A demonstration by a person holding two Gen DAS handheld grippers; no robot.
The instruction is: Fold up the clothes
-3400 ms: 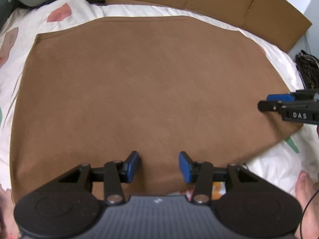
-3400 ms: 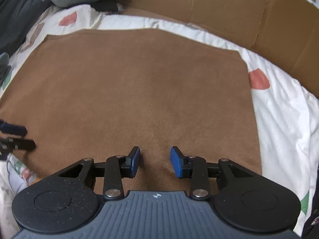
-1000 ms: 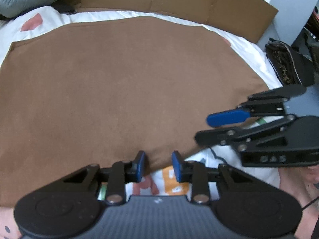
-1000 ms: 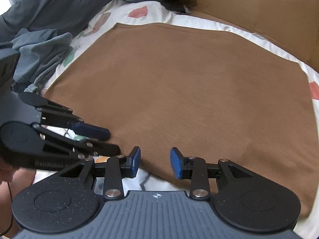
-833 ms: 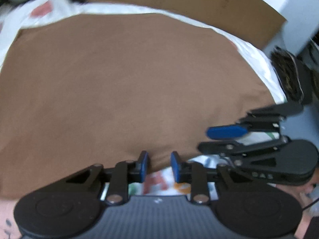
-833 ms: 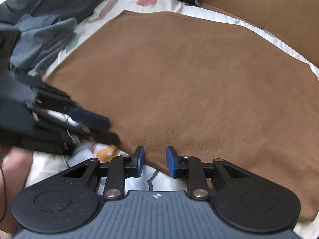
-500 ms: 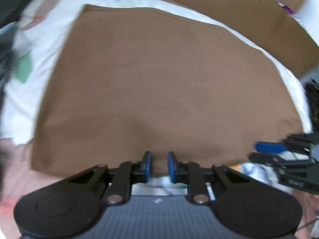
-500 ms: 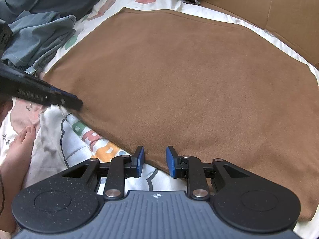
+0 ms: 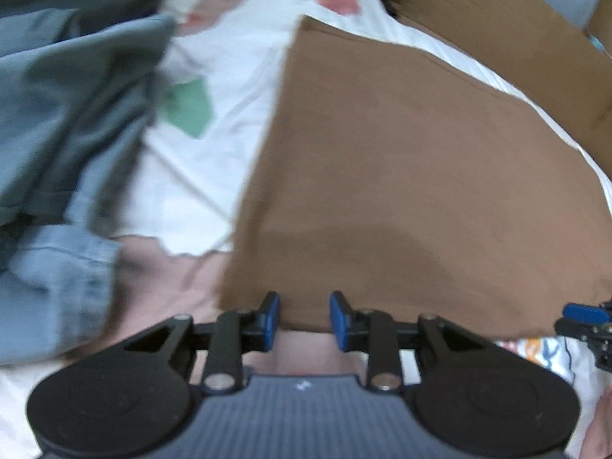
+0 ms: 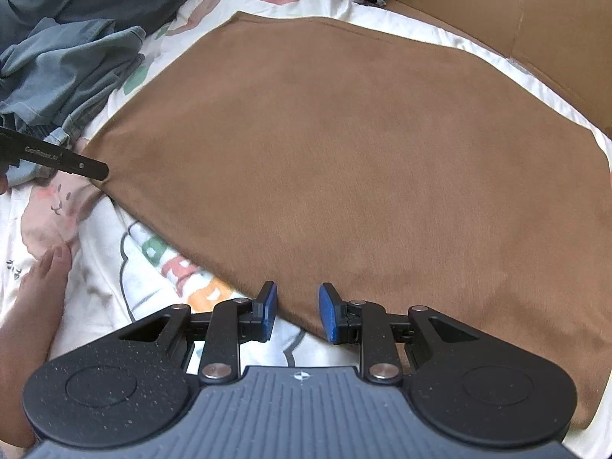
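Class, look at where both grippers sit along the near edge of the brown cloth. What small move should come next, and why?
Probably close both grippers on the hem. The left gripper is open, straddling the brown cloth near its near-left corner; the right gripper is open at the same near edge, further along. The cloth lies flat on the bedsheet, unfolded, so it likely needs gripping before lifting.

Left view motion-blurred; right sharp, evenly lit.

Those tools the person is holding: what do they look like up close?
Each tool, left and right, is matte black: two blue-padded fingers on hinged black links with silver pivot pins, two round discs, and a ribbed grey centre plate bearing a small white mark.
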